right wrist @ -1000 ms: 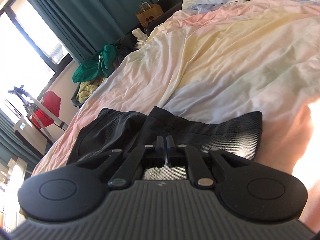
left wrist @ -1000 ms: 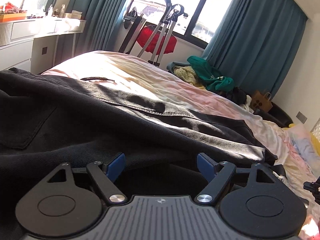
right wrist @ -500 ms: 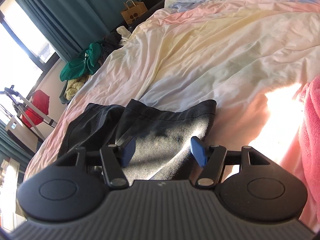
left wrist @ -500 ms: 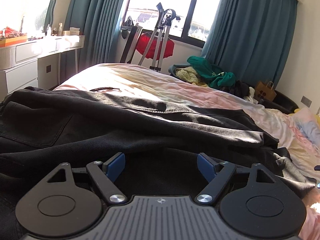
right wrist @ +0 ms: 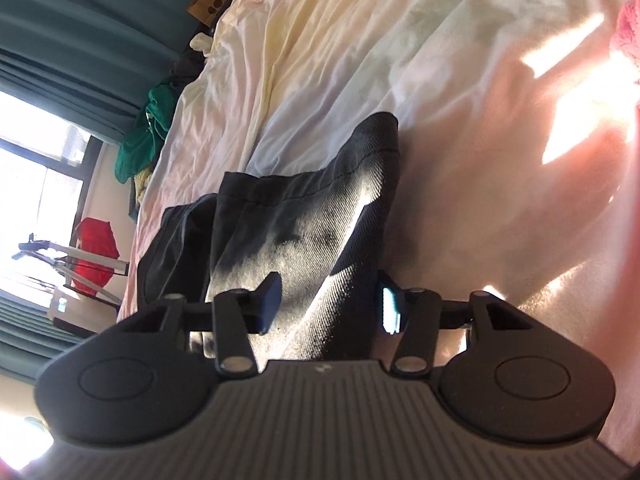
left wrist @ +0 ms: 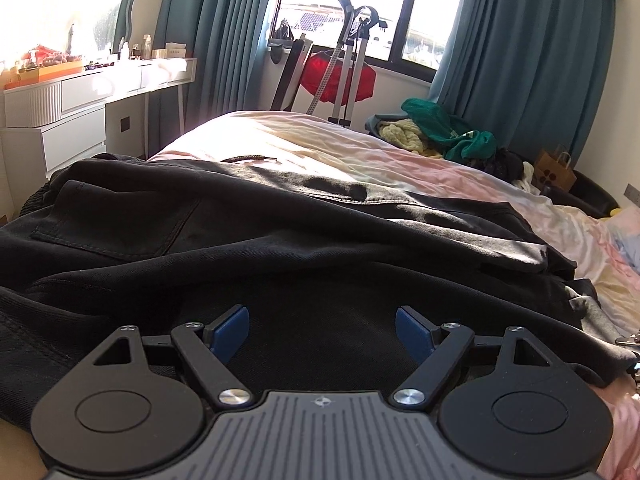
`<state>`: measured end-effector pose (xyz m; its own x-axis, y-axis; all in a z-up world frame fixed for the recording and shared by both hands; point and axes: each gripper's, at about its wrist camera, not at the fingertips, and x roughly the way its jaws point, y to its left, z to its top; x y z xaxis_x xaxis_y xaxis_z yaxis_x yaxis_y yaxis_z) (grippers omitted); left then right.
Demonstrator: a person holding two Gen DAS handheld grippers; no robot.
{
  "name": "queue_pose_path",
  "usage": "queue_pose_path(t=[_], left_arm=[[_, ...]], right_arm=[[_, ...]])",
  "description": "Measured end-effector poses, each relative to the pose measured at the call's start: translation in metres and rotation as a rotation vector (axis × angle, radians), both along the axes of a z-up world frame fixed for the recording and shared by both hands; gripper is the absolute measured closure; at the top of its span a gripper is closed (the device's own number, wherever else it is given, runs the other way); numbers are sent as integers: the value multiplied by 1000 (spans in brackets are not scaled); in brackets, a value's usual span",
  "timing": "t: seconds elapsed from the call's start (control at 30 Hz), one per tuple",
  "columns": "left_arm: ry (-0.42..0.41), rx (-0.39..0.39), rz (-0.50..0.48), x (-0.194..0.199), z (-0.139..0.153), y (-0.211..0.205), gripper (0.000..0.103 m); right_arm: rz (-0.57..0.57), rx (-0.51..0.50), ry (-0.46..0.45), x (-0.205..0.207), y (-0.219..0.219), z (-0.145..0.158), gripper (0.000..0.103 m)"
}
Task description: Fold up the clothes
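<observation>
Black trousers (left wrist: 248,216) spread lengthwise across pastel bed (left wrist: 420,160), leg end (right wrist: 320,216) doubled, seemingly for folding. Left claw (left wrist: 322,332) gaping, empty, low over cloth. Right claw (right wrist: 328,304) likewise apart, gripping nothing, straddling hem.

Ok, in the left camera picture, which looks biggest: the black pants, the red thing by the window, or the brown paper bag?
As they look in that view:
1. black pants, by far the biggest, though also nearest the camera
2. red thing
3. brown paper bag

True sizes are unsure, since the last two sit far back.
</observation>
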<state>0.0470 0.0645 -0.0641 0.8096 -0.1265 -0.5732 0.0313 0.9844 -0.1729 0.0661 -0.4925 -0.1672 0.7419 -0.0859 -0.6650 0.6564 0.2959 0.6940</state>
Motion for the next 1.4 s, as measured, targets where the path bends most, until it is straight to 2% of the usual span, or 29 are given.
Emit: queue_pose_path(t=[0.03, 0.07, 0.13, 0.37, 0.47, 0.63, 0.7, 0.77, 0.87, 0.97, 1.17, 1.3, 1.4], left_arm=[[4, 1, 5, -2, 0, 1, 20], [8, 3, 9, -3, 0, 3, 20], [16, 5, 18, -6, 0, 6, 20], [39, -1, 52, -10, -1, 15, 20], [36, 1, 51, -12, 0, 16, 20], [65, -29, 56, -12, 4, 20, 20], [73, -59, 65, -14, 13, 29, 20], [81, -96, 80, -14, 27, 42, 20], [74, -148, 118, -24, 56, 77, 20], [69, -194, 172, -40, 81, 119, 20], [22, -220, 366, -80, 131, 213, 15], [34, -254, 471, -104, 134, 262, 11], [92, -352, 535, -122, 119, 292, 9]], right_arm=[[13, -18, 4, 3, 1, 1, 82], [22, -37, 3, 4, 2, 4, 90], [37, -73, -10, 6, 4, 9, 96], [60, -297, -153, 4, 18, 51, 97], [68, -361, -145, 7, 23, 58, 97], [59, -245, -3, 14, 8, 33, 97], [58, -230, 5, 14, 8, 29, 97], [69, -255, 7, 16, 10, 33, 97], [86, -298, 23, 18, 18, 35, 97], [81, -289, 25, 18, 18, 34, 97], [76, -298, 40, 21, 20, 36, 97], [77, -314, 50, 23, 22, 37, 97], [72, -302, 44, 22, 20, 37, 97]])
